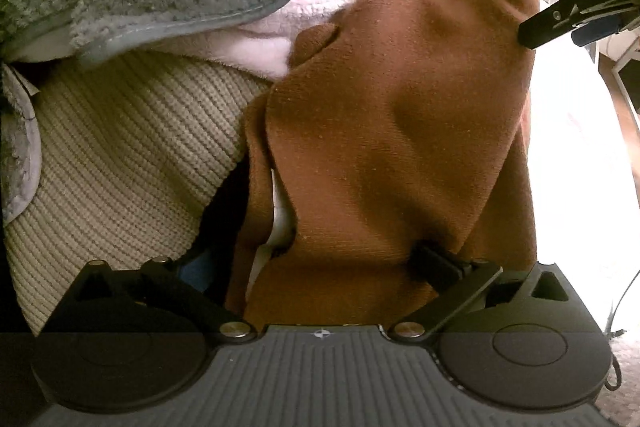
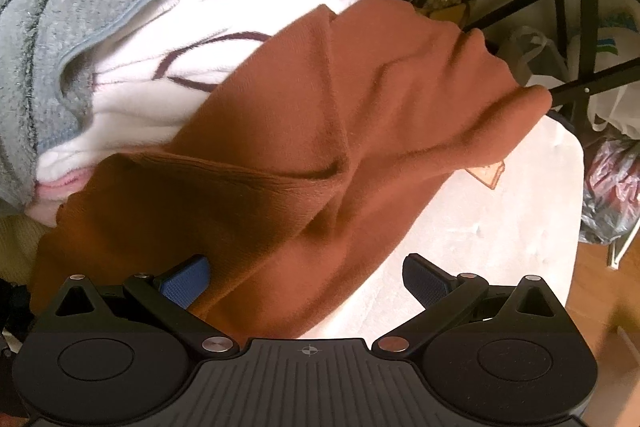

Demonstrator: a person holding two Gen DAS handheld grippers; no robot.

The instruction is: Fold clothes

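- Two grippers work one brown garment (image 2: 320, 131), which lies draped over the pile of clothes and down onto the white-covered surface (image 2: 500, 227).
- Left gripper (image 1: 320, 267) has the brown cloth bunched between its fingers; how tightly they close is hidden by folds.
- Right gripper (image 2: 308, 279) stands wide apart, holding nothing; its left pad (image 2: 188, 283) touches the cloth.
- White letters "DAS" show on the right gripper in the left wrist view.
- Grey fleece (image 2: 60, 7) and a white-pink fleece (image 2: 168, 67) lie behind; a beige knit (image 1: 120, 147) lies beside the brown garment.

I see the sweater (image 2: 320, 147) draped over a heap of towels (image 2: 80, 7) at left; its right part lies on the table (image 2: 500, 227), bags (image 2: 608, 187) beyond.
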